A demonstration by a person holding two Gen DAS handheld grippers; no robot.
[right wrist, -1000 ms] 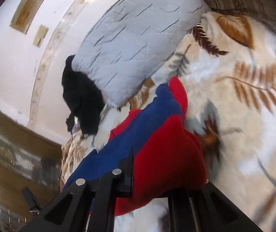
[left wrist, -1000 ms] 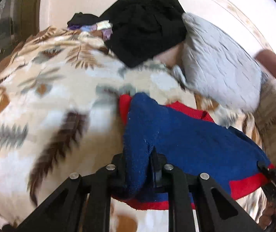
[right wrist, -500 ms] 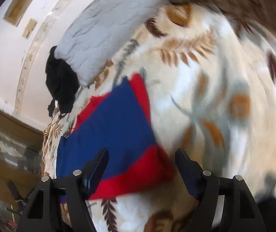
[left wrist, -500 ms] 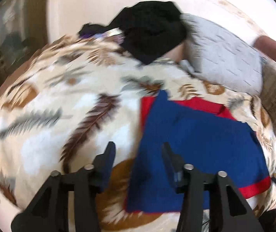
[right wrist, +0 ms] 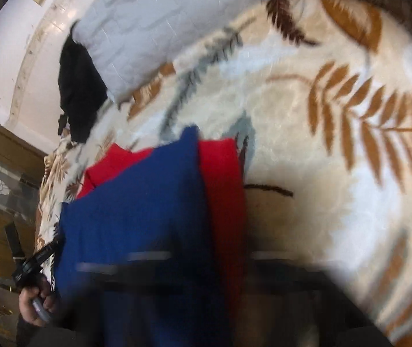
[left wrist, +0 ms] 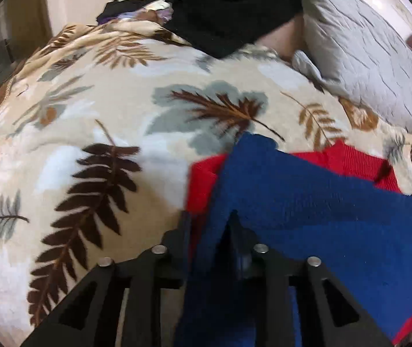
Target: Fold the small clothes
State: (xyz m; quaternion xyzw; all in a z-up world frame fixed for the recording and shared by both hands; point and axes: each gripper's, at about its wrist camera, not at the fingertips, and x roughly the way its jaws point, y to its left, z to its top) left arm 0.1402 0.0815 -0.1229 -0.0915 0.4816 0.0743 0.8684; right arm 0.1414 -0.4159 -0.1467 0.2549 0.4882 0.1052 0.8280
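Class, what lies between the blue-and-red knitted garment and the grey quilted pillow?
Only leaf-patterned blanket separates the garment from the pillow, seen in the left wrist view.

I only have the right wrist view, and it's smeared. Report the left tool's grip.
Observer: The left tool is shut on the blue and red garment. The garment's blue edge is pinched between the fingers.
Operator: Check beside the black clothes and report anything I can't see.
Observer: A pale and purple scrap lies at their left edge, on the leaf-print blanket.
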